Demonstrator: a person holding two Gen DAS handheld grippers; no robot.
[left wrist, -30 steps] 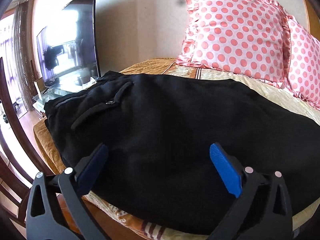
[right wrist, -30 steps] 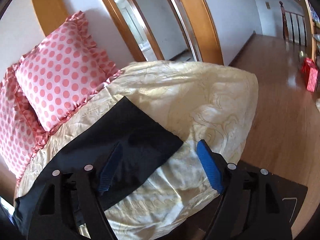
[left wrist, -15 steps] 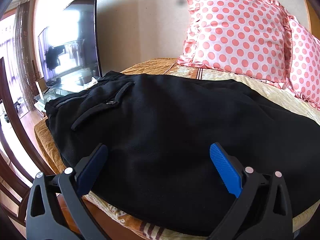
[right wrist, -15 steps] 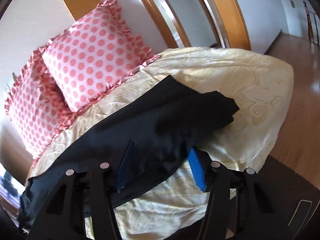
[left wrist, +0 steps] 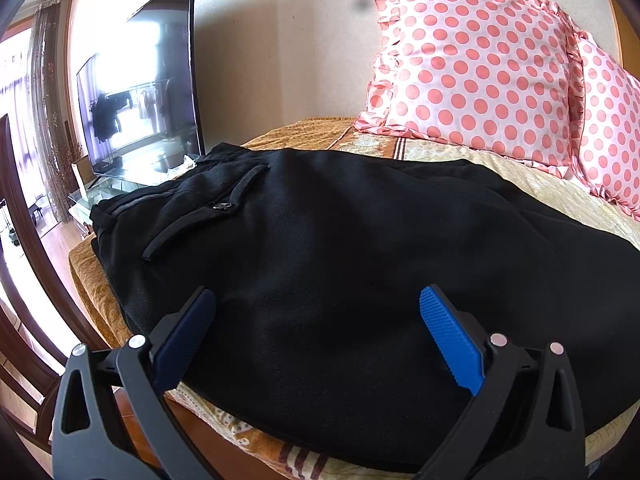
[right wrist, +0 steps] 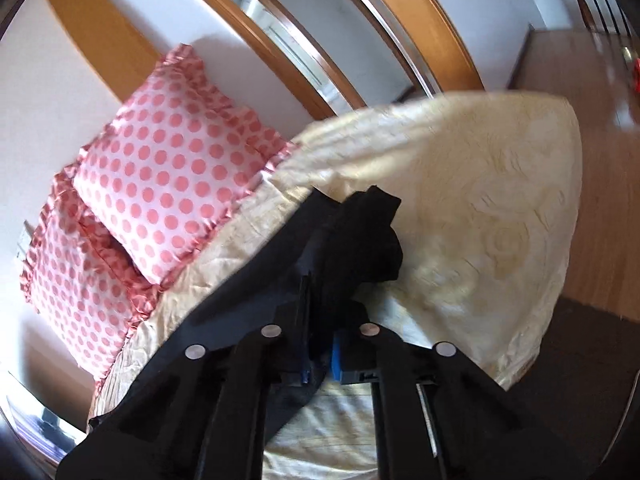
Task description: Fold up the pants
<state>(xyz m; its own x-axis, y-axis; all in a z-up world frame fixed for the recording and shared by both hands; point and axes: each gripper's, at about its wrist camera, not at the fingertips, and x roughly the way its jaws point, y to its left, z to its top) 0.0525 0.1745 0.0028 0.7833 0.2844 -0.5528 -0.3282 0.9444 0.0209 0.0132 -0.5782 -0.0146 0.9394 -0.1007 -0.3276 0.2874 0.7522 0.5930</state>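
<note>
Black pants [left wrist: 340,256] lie spread flat over the bed, waistband and buttoned back pocket [left wrist: 208,216] toward the left. My left gripper [left wrist: 316,320] hovers open just above the near part of the pants, its blue pads wide apart and holding nothing. In the right wrist view the leg end of the pants [right wrist: 360,236] is bunched and lifted off the cream bedspread [right wrist: 480,220]. My right gripper [right wrist: 320,340] is shut on that leg end, with black cloth pinched between the blue pads.
Two pink polka-dot pillows [left wrist: 480,68] lean against the wall at the head of the bed. A dark television [left wrist: 140,92] on a glass stand sits to the left. Wooden door frames [right wrist: 304,52] and wooden floor [right wrist: 592,160] lie beyond the bed's right side.
The right gripper closed from wide open onto the pant leg end, which now bunches up off the bedspread; that view also tilted. The left gripper stayed still and open.
</note>
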